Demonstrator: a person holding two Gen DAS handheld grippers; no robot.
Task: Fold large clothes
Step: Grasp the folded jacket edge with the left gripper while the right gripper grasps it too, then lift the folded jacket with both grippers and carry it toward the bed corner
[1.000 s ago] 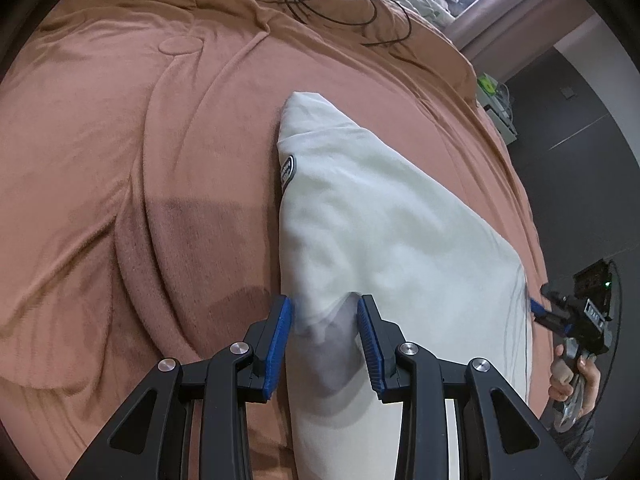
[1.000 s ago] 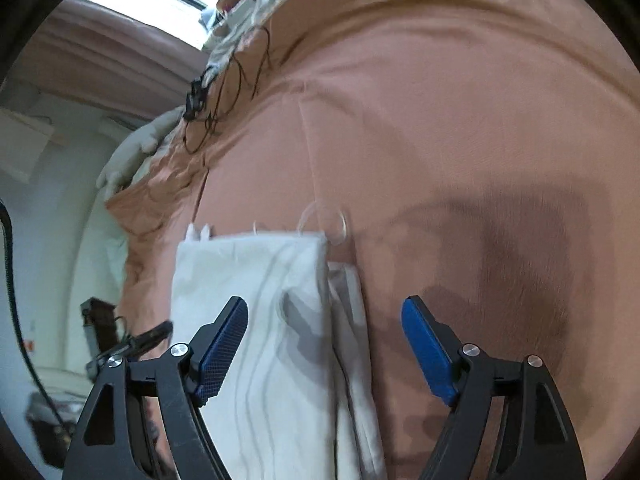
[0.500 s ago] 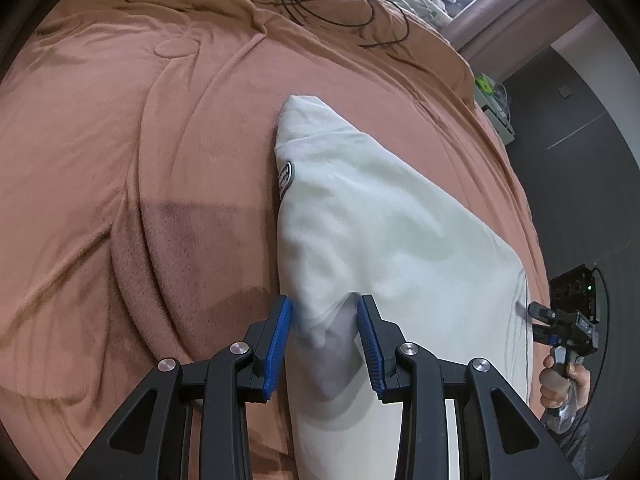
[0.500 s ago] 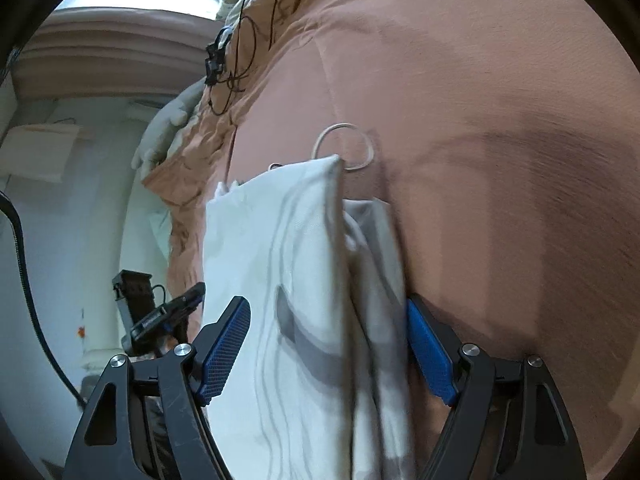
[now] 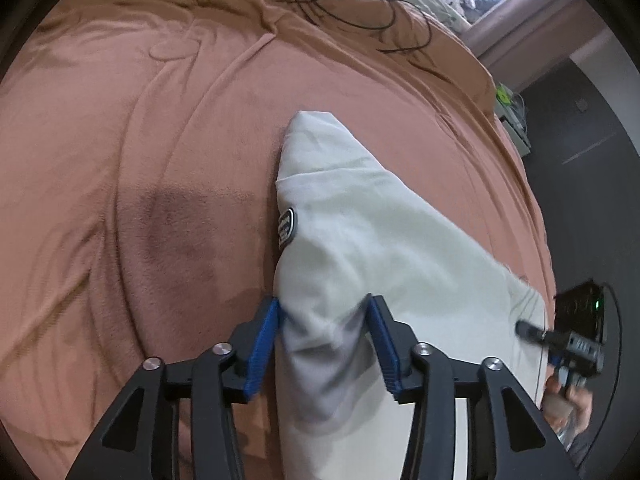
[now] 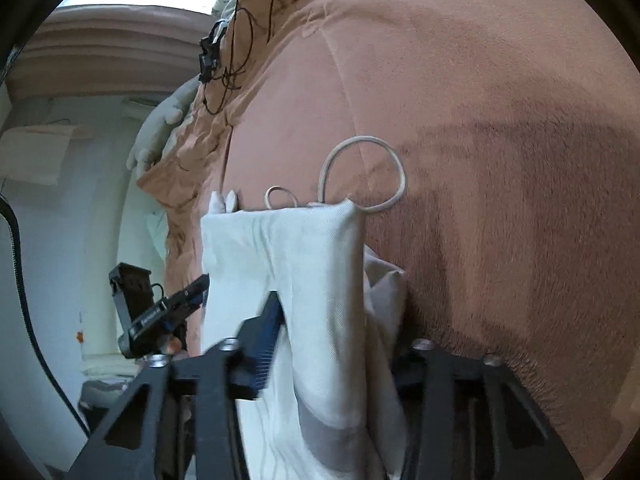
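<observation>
Rust-brown bed blanket (image 5: 140, 160) underneath. Left gripper (image 5: 324, 340) jaws now opening, cream garment (image 5: 380, 240) fold slackening between them; right gripper (image 6: 332, 340) jaws closing on its edge, taking over.

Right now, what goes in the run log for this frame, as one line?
stage: mid-fold | item: white garment on brown blanket | left gripper: opening, fabric between jaws | right gripper: closing on garment edge | drawstring: loose

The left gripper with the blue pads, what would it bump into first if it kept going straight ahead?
Most likely the folded cream-white garment, which already sits between the opening jaws of the left gripper. It would plough along that cloth, with the brown fleece blanket underneath; depth is hard to judge.
</observation>
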